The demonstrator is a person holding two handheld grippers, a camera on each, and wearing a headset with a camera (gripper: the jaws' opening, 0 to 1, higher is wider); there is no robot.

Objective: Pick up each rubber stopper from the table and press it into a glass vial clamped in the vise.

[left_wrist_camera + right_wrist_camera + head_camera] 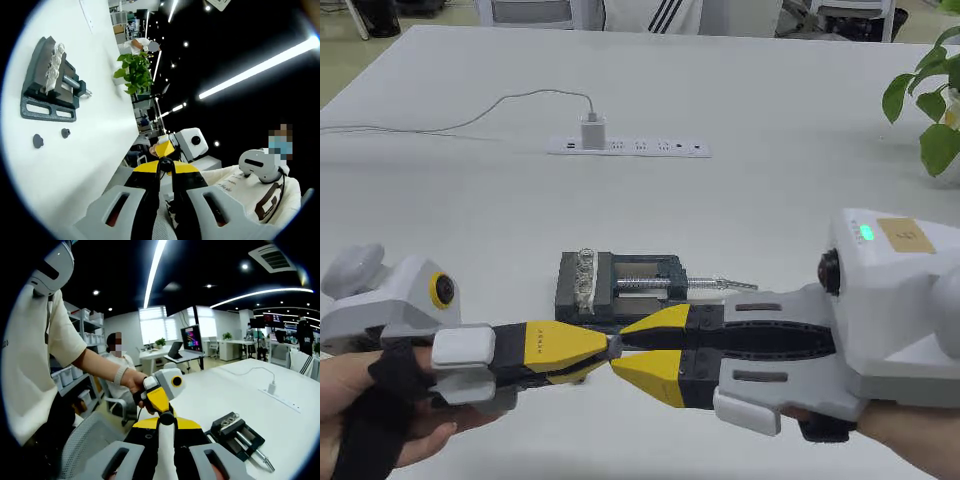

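**Tongs meet tip to tip in front of the vise**

In the head view, your left tongs point in from 9 o'clock and your right tongs point in from 3 o'clock. Their yellow tips meet low in the picture, above the white worktop. Your left tongs are pinched together, but you cannot tell if they hold anything. The tips of your right tongs sit just around the left tips, and there is a small dark bit right there. You cannot tell if the right tongs are squeezing or loose.

The vise sits on the worktop just past the tips, at 12 o'clock. A short row of glass vials stands upright, clamped in its left end.

In your left gripper view, two dark rubber stoppers lie on the worktop. They are near the foot of the vise, at 6 o'clock from it in that view. They do not touch it or each other.

Farther back at 12 o'clock lies a white power strip with a white charger plugged in. A green plant is at 2 o'clock.
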